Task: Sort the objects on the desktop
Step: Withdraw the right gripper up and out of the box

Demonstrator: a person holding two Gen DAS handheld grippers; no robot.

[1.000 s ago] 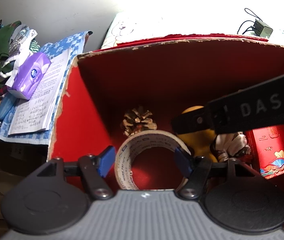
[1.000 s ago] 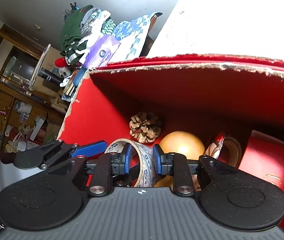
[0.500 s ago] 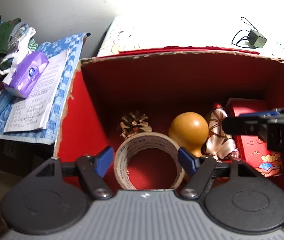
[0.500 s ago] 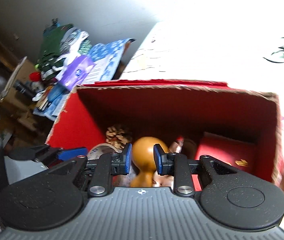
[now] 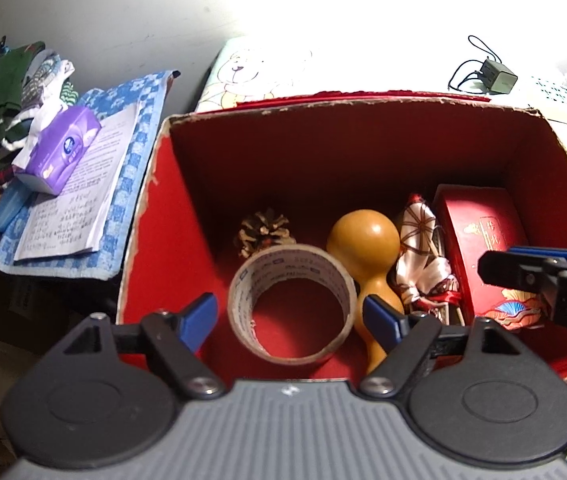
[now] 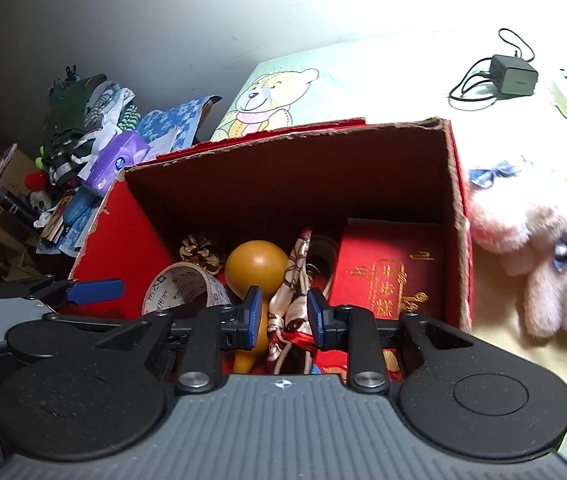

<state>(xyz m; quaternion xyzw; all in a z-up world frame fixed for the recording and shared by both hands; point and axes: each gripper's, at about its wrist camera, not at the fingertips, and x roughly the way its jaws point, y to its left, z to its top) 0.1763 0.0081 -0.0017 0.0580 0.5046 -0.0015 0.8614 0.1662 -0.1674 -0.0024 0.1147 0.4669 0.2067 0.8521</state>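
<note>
Two claws hang above a red box (image 5: 151, 208) that sits open on top of a bed sheet with a teddy bear picture (image 6: 271, 92).

The left claw (image 5: 289, 316) has just been opening its jaws. Its blue pads stand wide, one on each side of the roll of tape (image 5: 291, 304), and they do not touch it. The tape stands on its edge on the floor of the box, near the front wall. So the left claw is released and holds nothing.

The right claw (image 6: 281, 316) is up over the box too. Its jaws have a small gap. Seen through that gap is the patterned cloth bundle (image 6: 293, 280), which lies lower down in the box, and the pads do not press on it. This claw is also released.

Inside the box there is a pine cone (image 5: 264, 232) near the back, behind the tape. A yellow gourd (image 5: 363, 240) lies just beside the tape, on its right. The cloth bundle is next to the gourd. A flat red case with gold writing (image 6: 391, 276) leans at the right side of the box.

Outside the box, on the right, a fluffy pink toy (image 6: 531, 232) lies on the bed. A grey charger with a black wire (image 6: 513, 74) rests farther back. On the left there is a purple tissue pack (image 5: 57, 146) on top of an open notebook (image 5: 71, 200).
</note>
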